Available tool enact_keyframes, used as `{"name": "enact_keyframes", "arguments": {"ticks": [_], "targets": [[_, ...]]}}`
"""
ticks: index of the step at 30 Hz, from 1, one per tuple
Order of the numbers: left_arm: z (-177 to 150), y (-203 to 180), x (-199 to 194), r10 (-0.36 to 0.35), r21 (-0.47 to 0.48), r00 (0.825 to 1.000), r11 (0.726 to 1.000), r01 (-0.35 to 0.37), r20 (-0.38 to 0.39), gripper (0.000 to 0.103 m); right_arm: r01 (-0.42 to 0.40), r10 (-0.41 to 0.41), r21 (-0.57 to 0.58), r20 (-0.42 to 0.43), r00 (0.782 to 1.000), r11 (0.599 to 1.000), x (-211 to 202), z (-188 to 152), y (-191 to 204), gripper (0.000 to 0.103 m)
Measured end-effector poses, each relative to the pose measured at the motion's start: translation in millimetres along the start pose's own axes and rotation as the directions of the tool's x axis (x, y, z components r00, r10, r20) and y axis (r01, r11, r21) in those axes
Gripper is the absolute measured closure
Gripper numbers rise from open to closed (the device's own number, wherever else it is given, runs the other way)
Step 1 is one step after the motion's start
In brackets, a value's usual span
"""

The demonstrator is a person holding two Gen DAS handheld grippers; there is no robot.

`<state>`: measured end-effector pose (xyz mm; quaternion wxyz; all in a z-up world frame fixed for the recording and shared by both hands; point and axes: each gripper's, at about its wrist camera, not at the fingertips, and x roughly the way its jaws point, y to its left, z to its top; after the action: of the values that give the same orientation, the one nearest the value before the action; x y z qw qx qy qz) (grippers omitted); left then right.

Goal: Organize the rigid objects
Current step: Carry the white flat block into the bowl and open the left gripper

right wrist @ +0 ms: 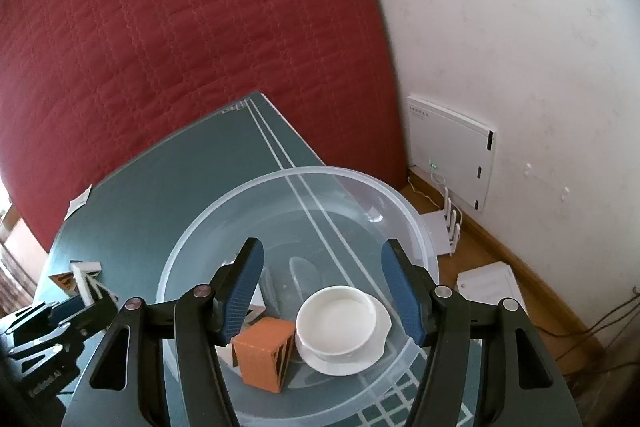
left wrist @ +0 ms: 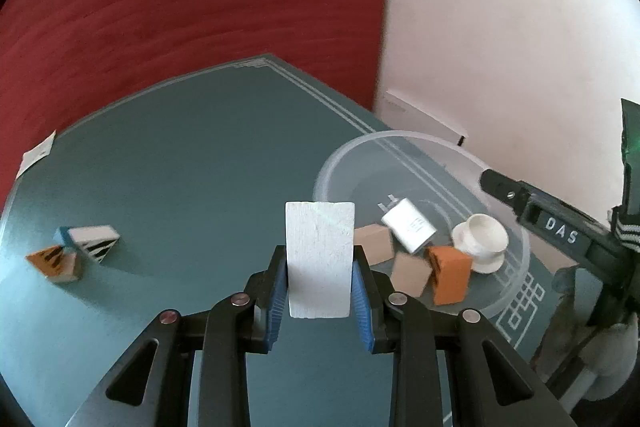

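Observation:
My left gripper (left wrist: 320, 279) is shut on a white rectangular block (left wrist: 319, 259), held upright above the green table (left wrist: 192, 163), just left of a clear plastic bowl (left wrist: 360, 155). The bowl holds an orange block (left wrist: 450, 275), two tan blocks (left wrist: 410, 273), a white charger (left wrist: 408, 225) and a white cup on a saucer (left wrist: 482, 241). My right gripper (right wrist: 322, 287) is open and empty above the bowl (right wrist: 280, 187), over the cup (right wrist: 338, 323) and orange block (right wrist: 262, 355). It shows at the right of the left wrist view (left wrist: 532, 215).
Two striped wedge blocks, one white (left wrist: 94, 241) and one orange (left wrist: 56, 263), lie at the table's left. A red quilted mattress (right wrist: 180, 27) stands behind the table. A white wall (right wrist: 520, 27), router and boxes (right wrist: 488, 283) are on the floor at right.

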<state>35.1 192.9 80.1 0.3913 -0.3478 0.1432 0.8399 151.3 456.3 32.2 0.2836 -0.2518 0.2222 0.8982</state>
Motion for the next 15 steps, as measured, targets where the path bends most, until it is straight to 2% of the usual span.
{"name": "enact_keyframes", "arguments": {"ticks": [8, 10, 11, 15], "targets": [[5, -7, 8, -0.042, 0.018, 0.999, 0.999, 0.042, 0.003, 0.07, 0.0, 0.0, -0.003, -0.003, 1.0, 1.0, 2, -1, 0, 0.04], [5, -4, 9, -0.042, 0.002, 0.999, 0.999, 0.042, 0.009, 0.051, -0.002, 0.002, -0.005, -0.006, 1.0, 1.0, 3, -1, 0, 0.04], [5, -1, 8, -0.036, -0.006, 0.999, 0.999, 0.036, 0.016, 0.048, -0.003, 0.003, -0.005, -0.008, 1.0, 1.0, 3, -2, 1, 0.04], [0, 8, 8, -0.018, -0.025, 1.0, 1.0, 0.018, 0.015, 0.046, -0.006, 0.005, -0.014, -0.014, 1.0, 1.0, 4, -1, 0, 0.04]]}}
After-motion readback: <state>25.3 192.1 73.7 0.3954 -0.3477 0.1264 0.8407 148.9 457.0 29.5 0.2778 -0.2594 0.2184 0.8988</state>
